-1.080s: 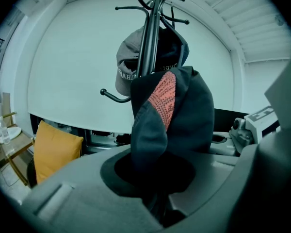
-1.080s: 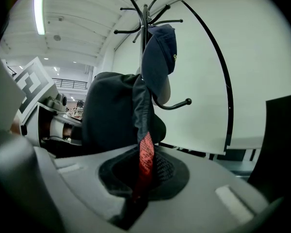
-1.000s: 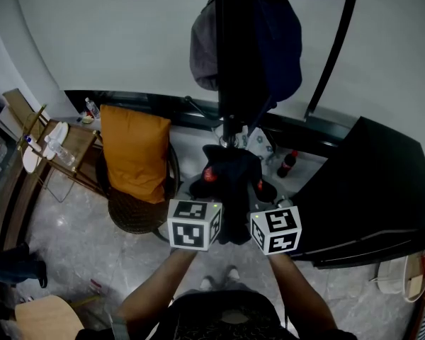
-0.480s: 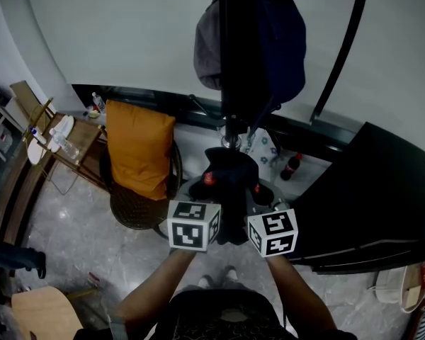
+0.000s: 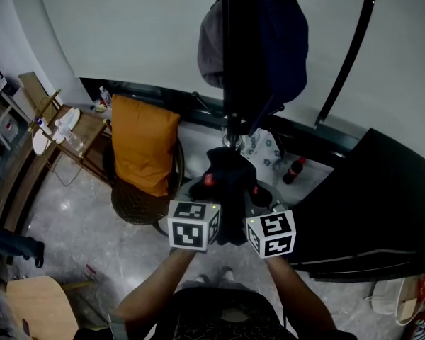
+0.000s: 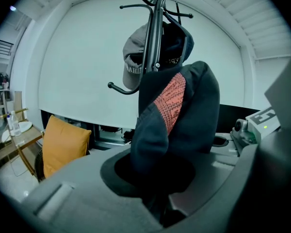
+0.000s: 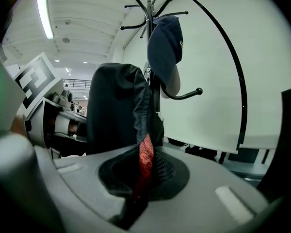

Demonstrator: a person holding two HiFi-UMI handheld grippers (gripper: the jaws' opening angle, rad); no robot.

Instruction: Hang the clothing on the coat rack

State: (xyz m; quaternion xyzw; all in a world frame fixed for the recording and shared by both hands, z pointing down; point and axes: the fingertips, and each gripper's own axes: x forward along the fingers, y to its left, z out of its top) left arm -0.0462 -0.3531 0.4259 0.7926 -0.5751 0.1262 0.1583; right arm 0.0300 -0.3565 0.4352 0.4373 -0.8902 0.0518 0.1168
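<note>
A dark garment point(image 5: 230, 179) with red-orange patches hangs bunched between my two grippers, in front of the black coat rack point(image 5: 231, 62). My left gripper point(image 5: 212, 193) is shut on the garment's left part point(image 6: 177, 125), which fills the space over its jaws. The right gripper point(image 5: 251, 198) is shut on the other side point(image 7: 119, 110), with a red strip point(image 7: 145, 161) running down into its jaws. A grey cap point(image 5: 211, 48) and a navy cap point(image 5: 285, 37) hang on the rack. One bare hook point(image 6: 121, 89) curves out at its left.
An orange cushion point(image 5: 143, 144) rests on a wicker chair left of the rack. A black table point(image 5: 372, 197) stands at the right, a small side table point(image 5: 67, 129) with bottles at the far left. A curved black pole point(image 5: 353, 55) rises right of the rack.
Both grippers keep their hold on the garment and stay almost in place. The head view has drifted a little, so the room at the left has shifted rightward.
</note>
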